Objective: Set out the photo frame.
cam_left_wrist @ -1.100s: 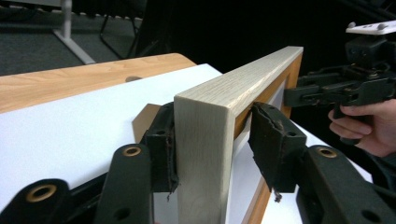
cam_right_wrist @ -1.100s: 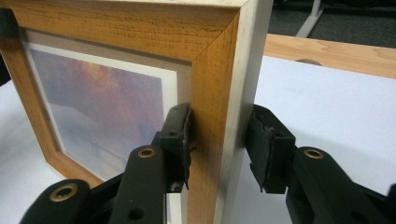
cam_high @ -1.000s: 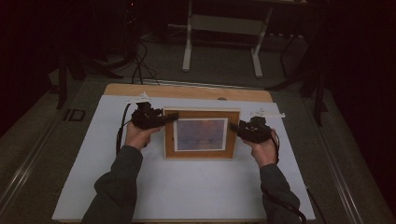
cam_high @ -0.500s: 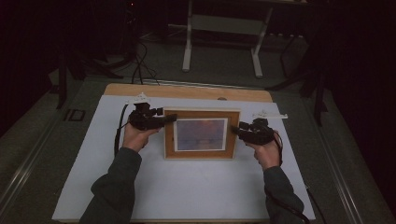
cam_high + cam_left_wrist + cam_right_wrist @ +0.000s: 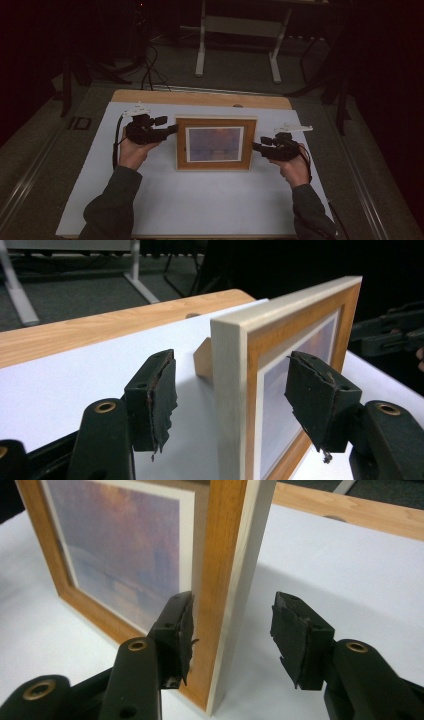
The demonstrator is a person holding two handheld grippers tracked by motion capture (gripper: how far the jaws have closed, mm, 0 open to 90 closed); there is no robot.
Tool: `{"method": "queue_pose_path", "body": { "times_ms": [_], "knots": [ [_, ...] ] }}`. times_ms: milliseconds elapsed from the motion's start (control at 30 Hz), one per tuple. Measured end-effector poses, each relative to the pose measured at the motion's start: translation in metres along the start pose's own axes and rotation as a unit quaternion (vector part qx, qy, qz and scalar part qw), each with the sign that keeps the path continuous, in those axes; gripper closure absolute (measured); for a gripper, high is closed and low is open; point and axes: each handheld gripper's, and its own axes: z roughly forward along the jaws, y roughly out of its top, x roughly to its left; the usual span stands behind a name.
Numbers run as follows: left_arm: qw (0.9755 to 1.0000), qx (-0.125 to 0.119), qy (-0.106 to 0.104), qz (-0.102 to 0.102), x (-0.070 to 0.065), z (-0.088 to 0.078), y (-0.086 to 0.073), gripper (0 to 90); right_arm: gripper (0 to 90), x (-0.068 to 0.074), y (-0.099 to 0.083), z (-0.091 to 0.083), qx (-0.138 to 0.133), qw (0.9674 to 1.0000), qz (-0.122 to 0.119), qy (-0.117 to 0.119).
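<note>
Hiding most of its rear prop [image 5: 202, 359], the picture frame [image 5: 216, 143] stands upright.

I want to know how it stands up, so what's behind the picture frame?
Behind the picture frame, the left gripper view shows a tan wooden prop on the white table cover. The frame hides the rest of its back.

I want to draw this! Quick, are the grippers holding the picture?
Left gripper: open, picture frame edge between its jaws, untouched.
Right gripper: open around the other edge, not gripping.
</note>
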Motion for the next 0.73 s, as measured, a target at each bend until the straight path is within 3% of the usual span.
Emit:
{"method": "queue_pose_path", "body": {
  "times_ms": [133,233,533,733],
  "knots": [
    [0.9994,0.018,0.023,0.017,-0.008,-0.007,-0.009,37.1,49.6,0.002,-0.005,-0.004,0.018,0.9998,-0.014,0.001],
    [0.9989,0.027,0.027,0.026,-0.014,-0.011,-0.019,37.1,49.6,0.002,-0.012,-0.005,0.030,0.9993,-0.024,-0.003],
    [0.9963,0.056,0.042,0.050,-0.028,-0.015,-0.042,36.9,48.3,-0.004,-0.031,-0.005,0.047,0.9989,-0.010,0.003],
    [0.9923,0.090,0.068,0.051,-0.031,-0.015,-0.078,36.3,43.0,-0.007,-0.056,-0.005,0.065,0.9977,-0.006,-0.020]
  ]
}}
